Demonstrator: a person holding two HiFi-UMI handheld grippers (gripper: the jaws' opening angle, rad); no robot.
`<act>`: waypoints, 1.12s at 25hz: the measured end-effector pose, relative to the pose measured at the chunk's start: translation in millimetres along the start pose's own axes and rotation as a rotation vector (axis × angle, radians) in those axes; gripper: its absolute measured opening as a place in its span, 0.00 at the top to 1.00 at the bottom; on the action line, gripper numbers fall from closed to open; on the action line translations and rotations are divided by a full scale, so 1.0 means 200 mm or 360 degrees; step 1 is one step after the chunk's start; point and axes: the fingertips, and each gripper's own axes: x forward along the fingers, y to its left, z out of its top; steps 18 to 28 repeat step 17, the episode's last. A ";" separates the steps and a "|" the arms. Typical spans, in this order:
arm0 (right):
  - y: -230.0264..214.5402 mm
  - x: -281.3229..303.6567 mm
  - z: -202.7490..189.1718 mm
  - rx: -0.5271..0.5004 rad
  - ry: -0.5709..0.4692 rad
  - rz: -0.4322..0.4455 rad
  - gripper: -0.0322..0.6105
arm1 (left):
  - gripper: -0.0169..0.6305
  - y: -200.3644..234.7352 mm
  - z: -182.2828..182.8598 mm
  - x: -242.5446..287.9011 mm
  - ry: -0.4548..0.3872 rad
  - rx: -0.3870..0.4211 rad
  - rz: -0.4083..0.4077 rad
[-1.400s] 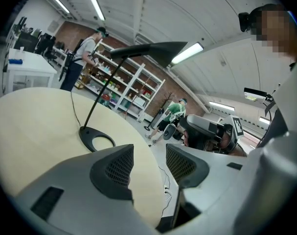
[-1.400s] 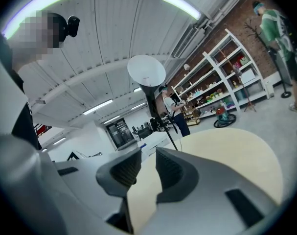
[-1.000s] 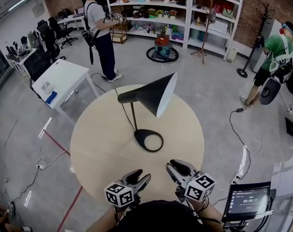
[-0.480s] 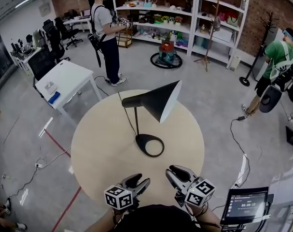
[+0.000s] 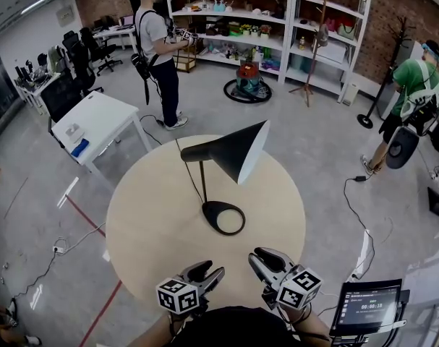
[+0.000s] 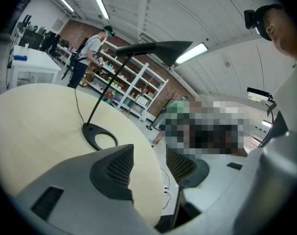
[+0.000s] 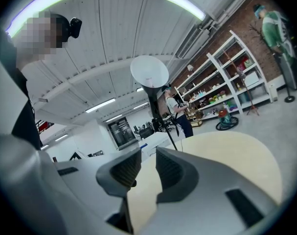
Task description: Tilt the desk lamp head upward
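A black desk lamp stands on the round beige table [image 5: 154, 223]. Its cone head [image 5: 230, 150] points right and slightly up, above an oval ring base [image 5: 223, 217]. In the left gripper view the lamp head [image 6: 155, 48] sits high over the base [image 6: 99, 137]. The right gripper view looks into the white inside of the shade [image 7: 149, 71]. My left gripper [image 5: 207, 271] [image 6: 148, 161] and right gripper [image 5: 261, 257] [image 7: 146, 169] hover side by side at the table's near edge, well short of the lamp. Both are open, with nothing between their jaws.
The lamp's cord [image 5: 190, 172] runs over the table's far edge. A white desk [image 5: 96, 121] stands at the back left and shelves [image 5: 262, 20] line the far wall. One person [image 5: 158, 49] stands near the shelves, another [image 5: 414, 85] at the right. A screen [image 5: 369, 306] sits at my right.
The head view shifted a little early on. The lamp and both grippers have kept their places on the table.
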 end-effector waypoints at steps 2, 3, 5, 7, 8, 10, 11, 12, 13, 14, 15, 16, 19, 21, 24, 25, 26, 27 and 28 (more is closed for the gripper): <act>-0.01 0.00 0.00 0.0001 -0.0002 -0.0002 0.80 | 0.64 0.00 0.00 0.01 0.0001 0.0001 0.0001; -0.01 0.00 0.01 0.0001 -0.0004 -0.0003 0.80 | 0.64 0.00 0.00 0.01 0.0000 0.0002 0.0001; -0.01 0.00 0.01 0.0003 -0.0005 -0.0002 0.80 | 0.64 0.00 0.00 0.01 0.0001 0.0002 0.0001; -0.01 0.00 0.00 0.0007 -0.0004 0.0001 0.80 | 0.64 0.00 0.00 0.01 0.0003 0.0000 0.0001; -0.01 0.00 0.00 0.0011 -0.0003 0.0001 0.80 | 0.64 0.00 0.00 0.01 0.0004 -0.0001 0.0002; -0.01 0.00 0.00 0.0017 -0.0003 0.0001 0.80 | 0.64 0.01 -0.01 0.01 0.0008 -0.0004 0.0003; -0.01 0.00 -0.01 0.0019 -0.0005 0.0001 0.80 | 0.64 0.01 -0.01 0.01 0.0010 -0.0006 0.0003; -0.01 0.00 -0.01 0.0020 -0.0007 0.0002 0.80 | 0.64 0.01 -0.02 0.01 0.0012 -0.0006 0.0002; -0.01 0.00 -0.01 0.0021 -0.0009 0.0002 0.80 | 0.64 0.01 -0.02 0.01 0.0013 -0.0005 0.0001; -0.01 0.00 0.00 0.0021 -0.0011 0.0003 0.80 | 0.64 0.01 -0.02 0.01 0.0014 -0.0004 0.0000; -0.01 0.00 0.00 0.0022 -0.0012 0.0003 0.80 | 0.64 0.01 -0.02 0.02 0.0017 -0.0002 -0.0001; -0.02 0.00 0.00 0.0023 -0.0013 0.0003 0.80 | 0.64 0.01 -0.02 0.02 0.0020 0.0000 -0.0003; -0.02 0.00 0.00 0.0025 -0.0014 0.0002 0.80 | 0.64 0.01 -0.02 0.02 0.0023 0.0001 -0.0004; -0.02 0.00 0.00 0.0025 -0.0014 0.0002 0.80 | 0.64 0.01 -0.02 0.02 0.0023 0.0001 -0.0004; -0.02 0.00 0.00 0.0025 -0.0014 0.0002 0.80 | 0.64 0.01 -0.02 0.02 0.0023 0.0001 -0.0004; -0.02 0.00 0.00 0.0025 -0.0014 0.0002 0.80 | 0.64 0.01 -0.02 0.02 0.0023 0.0001 -0.0004; -0.02 0.00 0.00 0.0025 -0.0014 0.0002 0.80 | 0.64 0.01 -0.02 0.02 0.0023 0.0001 -0.0004; -0.02 0.00 0.00 0.0025 -0.0014 0.0002 0.80 | 0.64 0.01 -0.02 0.02 0.0023 0.0001 -0.0004; -0.02 0.00 0.00 0.0025 -0.0014 0.0002 0.80 | 0.64 0.01 -0.02 0.02 0.0023 0.0001 -0.0004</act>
